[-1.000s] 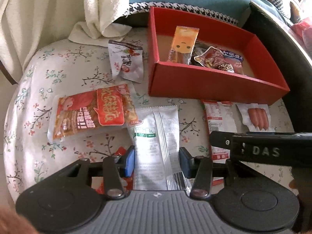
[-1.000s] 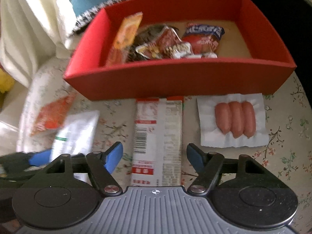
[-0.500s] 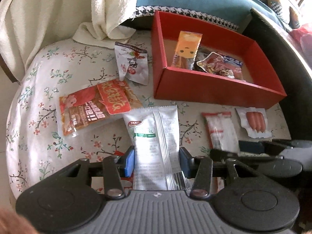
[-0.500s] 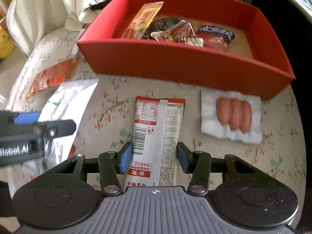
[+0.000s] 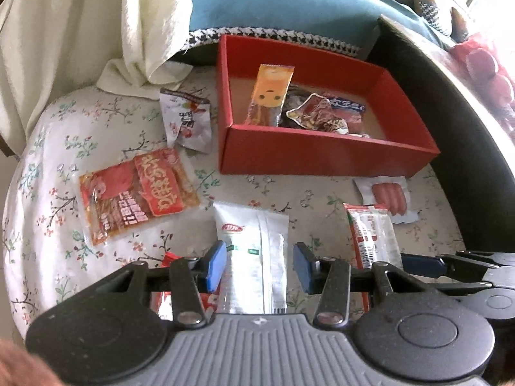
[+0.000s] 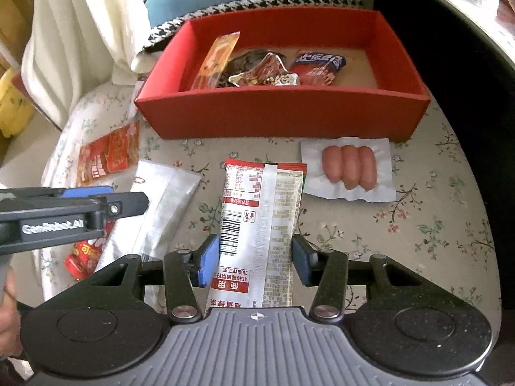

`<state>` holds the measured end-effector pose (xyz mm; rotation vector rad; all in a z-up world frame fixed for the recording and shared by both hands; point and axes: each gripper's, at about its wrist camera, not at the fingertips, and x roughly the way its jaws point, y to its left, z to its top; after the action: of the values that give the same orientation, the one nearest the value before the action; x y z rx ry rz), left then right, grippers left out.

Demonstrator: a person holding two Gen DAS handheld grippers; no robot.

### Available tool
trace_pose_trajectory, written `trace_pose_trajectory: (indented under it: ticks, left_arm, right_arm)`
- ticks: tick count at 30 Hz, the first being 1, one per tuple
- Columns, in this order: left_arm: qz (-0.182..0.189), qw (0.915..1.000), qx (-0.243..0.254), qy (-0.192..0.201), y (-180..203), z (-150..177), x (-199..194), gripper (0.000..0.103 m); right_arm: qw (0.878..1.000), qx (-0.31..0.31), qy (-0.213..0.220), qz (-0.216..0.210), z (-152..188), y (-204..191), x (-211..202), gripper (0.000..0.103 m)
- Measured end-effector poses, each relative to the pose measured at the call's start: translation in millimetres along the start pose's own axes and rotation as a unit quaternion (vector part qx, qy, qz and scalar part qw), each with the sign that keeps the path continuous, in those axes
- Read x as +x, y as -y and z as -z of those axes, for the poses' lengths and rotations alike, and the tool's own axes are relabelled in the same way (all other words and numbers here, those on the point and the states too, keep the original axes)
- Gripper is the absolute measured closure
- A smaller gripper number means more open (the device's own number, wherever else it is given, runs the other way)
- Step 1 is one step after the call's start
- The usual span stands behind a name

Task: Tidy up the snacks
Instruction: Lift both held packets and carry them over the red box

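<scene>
A red box [image 5: 322,157] [image 6: 283,115] at the back of the floral table holds several snack packets. My left gripper [image 5: 259,267] is shut on a white-and-green packet [image 5: 254,251], its blue pads against the packet's edges. My right gripper [image 6: 254,260] is shut on a red-and-white striped packet [image 6: 260,206], which also shows in the left wrist view [image 5: 373,234]. Loose on the cloth lie a sausage pack [image 6: 349,167] [image 5: 386,193], an orange-red packet [image 5: 138,196] [image 6: 107,154] and a small white-and-red packet [image 5: 186,122].
A cream cloth [image 5: 96,32] hangs at the back left beside a blue cushion [image 5: 289,3]. A dark curved edge [image 5: 466,128] borders the table on the right. A small red packet [image 6: 83,254] lies under the left gripper.
Both grippers have pulled back and up with their packets. The right gripper's jaws closed onto the striped packet over the last second. The box looks farther away.
</scene>
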<state>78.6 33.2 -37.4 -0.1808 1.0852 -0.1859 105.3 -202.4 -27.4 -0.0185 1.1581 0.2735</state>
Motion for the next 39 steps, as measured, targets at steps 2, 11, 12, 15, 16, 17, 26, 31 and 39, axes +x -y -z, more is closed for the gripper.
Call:
trace_pose_trajectory:
  ticks: [2, 11, 12, 15, 16, 17, 26, 31, 39]
  left_arm:
    - [-0.003, 1.0000, 0.004, -0.005, 0.3, -0.2, 3.7, 0.064]
    - [-0.035, 0.9979, 0.022, -0.049, 12.9, 5.7, 41.8, 0.053]
    - [-0.040, 0.9973, 0.037, -0.049, 17.0, 9.2, 42.4, 0.053]
    - [-0.054, 0.9959, 0.060, -0.041, 22.7, 17.7, 42.3, 0.060]
    - [-0.055, 0.9959, 0.060, -0.039, 21.8, 18.9, 41.9, 0.062]
    - [-0.055, 0.9961, 0.059, -0.037, 20.5, 18.2, 40.8, 0.064]
    - [-0.021, 0.9991, 0.036, -0.006, 15.6, 3.6, 13.6, 0.068]
    - [-0.009, 0.9993, 0.034, 0.014, 19.6, -3.3, -1.2, 0.068]
    - [-0.015, 0.9969, 0.052, 0.057, 28.1, -15.8, -16.3, 0.068]
  right_arm:
    - [1.000, 0.004, -0.001, 0.001, 0.1, 0.2, 3.8, 0.047]
    - [1.000, 0.020, -0.011, -0.004, 2.6, 15.0, 13.2, 0.046]
    - [1.000, 0.021, -0.012, -0.003, 3.5, 16.5, 14.0, 0.046]
    - [1.000, 0.025, -0.008, -0.006, 4.4, 19.8, 11.9, 0.046]
    - [1.000, 0.027, -0.003, -0.008, 3.8, 20.5, 9.5, 0.046]
    - [1.000, 0.028, 0.001, -0.010, 2.6, 20.2, 7.3, 0.046]
    - [0.998, 0.043, 0.041, -0.029, -7.6, 21.4, -14.4, 0.046]
    - [0.996, 0.048, 0.065, -0.037, -19.4, 21.2, -26.0, 0.046]
    - [0.993, 0.052, 0.098, -0.044, -39.0, 19.4, -39.3, 0.046]
